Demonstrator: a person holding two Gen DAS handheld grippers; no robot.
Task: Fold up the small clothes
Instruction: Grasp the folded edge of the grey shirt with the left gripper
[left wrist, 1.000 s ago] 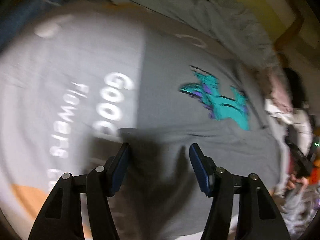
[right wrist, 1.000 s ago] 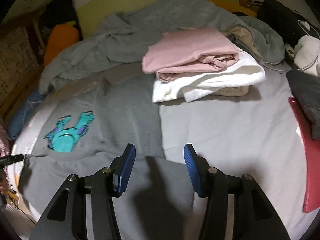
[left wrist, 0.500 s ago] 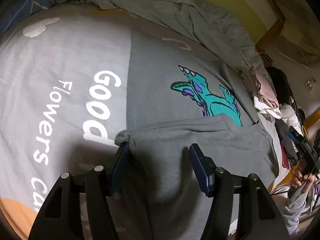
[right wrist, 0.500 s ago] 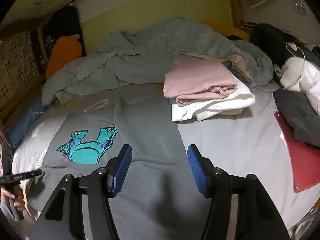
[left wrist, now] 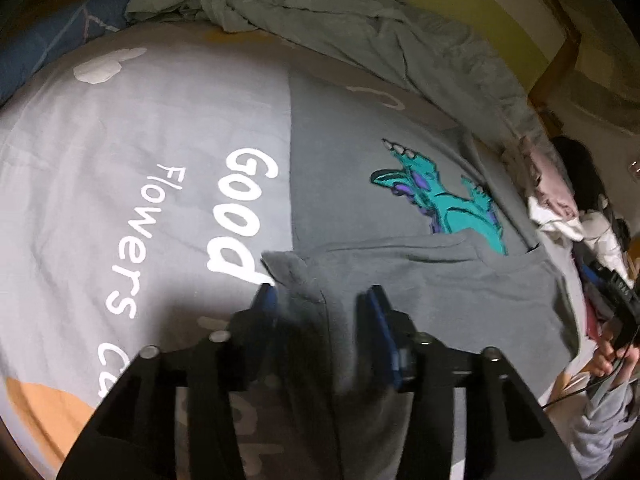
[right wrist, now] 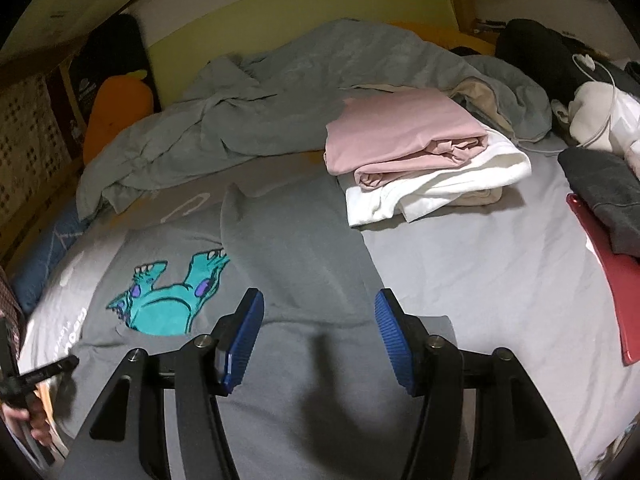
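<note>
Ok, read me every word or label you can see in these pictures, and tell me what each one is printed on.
"Good": large white letters on the light grey printed bedsheet.
"Flowers": smaller white script beside it, same bedsheet.
"Ca": start of a word cut off by the picture edge, same bedsheet.
Dark grey sweatshirt with the teal monster print: picture only, no words.
Black item by the headboard: label too small to read.

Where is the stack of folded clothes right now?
In the right wrist view the folded stack lies up and right of the grey monster sweatshirt, on the bedsheet, in front of the rumpled grey blanket.
</note>
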